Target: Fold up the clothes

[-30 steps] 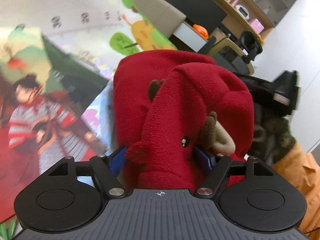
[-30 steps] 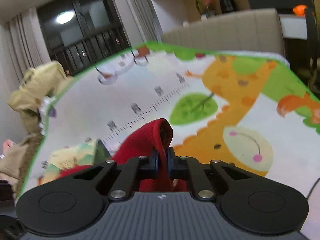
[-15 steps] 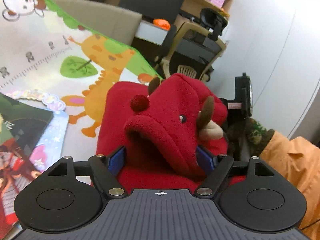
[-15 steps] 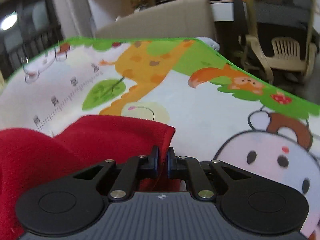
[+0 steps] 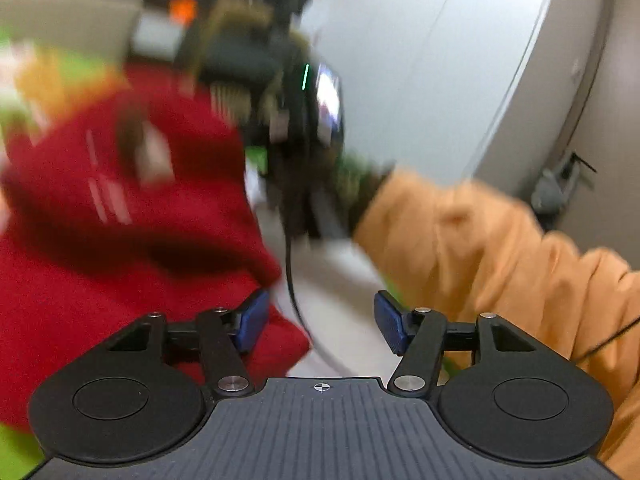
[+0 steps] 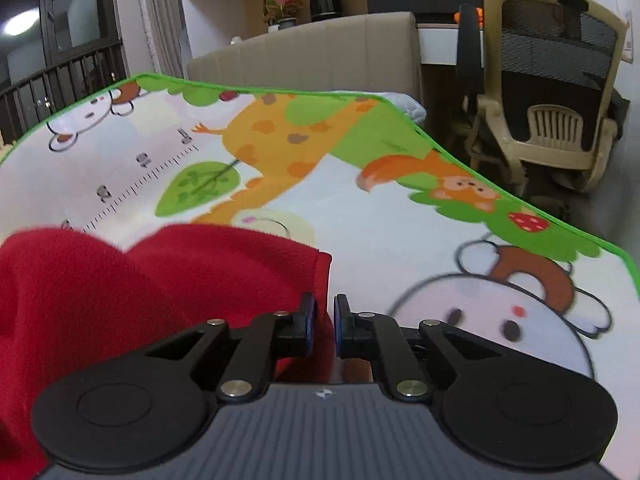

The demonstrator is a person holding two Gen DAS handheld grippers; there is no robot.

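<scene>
**Left grip released, garment down**

Released since a moment ago: left gripper (image 5: pixel 318 322) gapes wide, red fleece garment (image 6: pixel 120 284) beside it on play mat (image 6: pixel 360 216). Left view blurred. Right gripper (image 6: pixel 324 322) nearly closed; hold on fleece edge unclear. Orange sleeve (image 5: pixel 500 264) visible only leftward.

Heavy motion blur across the left wrist view: red fleece garment (image 5: pixel 120 208) smeared into streaks, orange sleeve (image 5: pixel 500 248) soft, background unreadable. Only the left gripper (image 5: pixel 318 322) sharp there. Much clearer in the right wrist view, with slight softness on the cartoon play mat (image 6: pixel 360 216) near the bottom right. Even, soft indoor light, no hard shadows. One bright lamp reflection on the dark window (image 6: pixel 24 24). Strong fisheye bending and dark corners at the edges.
</scene>
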